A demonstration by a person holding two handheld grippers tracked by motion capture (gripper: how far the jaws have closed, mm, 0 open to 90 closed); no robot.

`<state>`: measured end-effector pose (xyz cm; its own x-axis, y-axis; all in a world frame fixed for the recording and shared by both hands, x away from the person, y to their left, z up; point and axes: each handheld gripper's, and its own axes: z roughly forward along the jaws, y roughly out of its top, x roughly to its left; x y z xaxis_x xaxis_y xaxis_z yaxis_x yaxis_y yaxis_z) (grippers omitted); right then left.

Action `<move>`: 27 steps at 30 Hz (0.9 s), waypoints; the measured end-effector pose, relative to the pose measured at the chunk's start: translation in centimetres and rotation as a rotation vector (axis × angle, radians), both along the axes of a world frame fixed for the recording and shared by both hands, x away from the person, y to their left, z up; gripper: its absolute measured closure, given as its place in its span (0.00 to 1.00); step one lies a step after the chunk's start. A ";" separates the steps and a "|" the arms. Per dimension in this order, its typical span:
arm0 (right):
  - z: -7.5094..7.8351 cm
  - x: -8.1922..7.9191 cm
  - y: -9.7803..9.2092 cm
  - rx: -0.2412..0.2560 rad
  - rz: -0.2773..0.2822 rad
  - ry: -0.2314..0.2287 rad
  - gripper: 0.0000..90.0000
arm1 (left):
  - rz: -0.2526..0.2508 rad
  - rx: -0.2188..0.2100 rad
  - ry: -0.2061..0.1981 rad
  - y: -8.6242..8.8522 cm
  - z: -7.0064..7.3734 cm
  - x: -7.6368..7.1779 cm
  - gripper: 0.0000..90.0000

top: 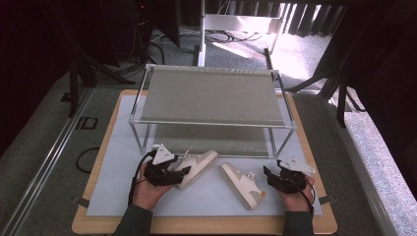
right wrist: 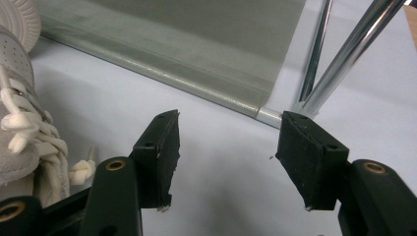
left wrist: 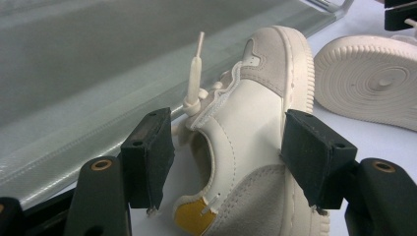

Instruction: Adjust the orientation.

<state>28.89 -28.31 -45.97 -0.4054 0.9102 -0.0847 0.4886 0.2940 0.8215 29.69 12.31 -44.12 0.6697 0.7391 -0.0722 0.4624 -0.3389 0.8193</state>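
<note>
The left tool point(left wrist: 226, 157) has its jaws apart astride the heel of a shoe point(left wrist: 246, 142) lying on the table point(top: 118, 172) before the rack point(top: 211, 98). One jaw seems near the lace point(left wrist: 195, 73); closing could snag it. The right tool point(right wrist: 226, 162) gapes empty beside the other shoe point(top: 243, 184).

Cream shoe point(left wrist: 246, 142), yellow heel patch; grey shelf fabric point(top: 211, 96); black tool point(left wrist: 228, 162).

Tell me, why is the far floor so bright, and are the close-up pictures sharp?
In the high view, light washes out the floor behind the shoe rack, while the edges stay dark. In the left gripper view, the sneaker is crisp. In the right gripper view, the rack's chrome leg shows glare.
</note>
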 end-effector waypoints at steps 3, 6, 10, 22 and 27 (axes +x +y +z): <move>0.0 0.0 0.0 -0.004 0.002 -0.001 0.45 | -0.015 -0.012 0.015 0.0 0.0 0.0 0.40; 0.1 -0.1 0.1 -0.007 0.001 -0.006 0.45 | -0.041 -0.016 0.018 -0.3 0.0 -0.2 0.40; 0.2 -0.1 -0.1 -0.006 -0.004 -0.011 0.45 | -0.043 -0.013 0.017 -0.6 0.1 -0.5 0.43; 0.2 -0.1 -0.2 -0.006 -0.012 -0.014 0.45 | -0.080 -0.037 0.061 -0.9 0.2 -0.6 0.55; 0.2 -0.2 -0.2 -0.008 -0.013 -0.014 0.45 | -0.068 -0.062 0.099 -0.7 0.2 -0.4 0.56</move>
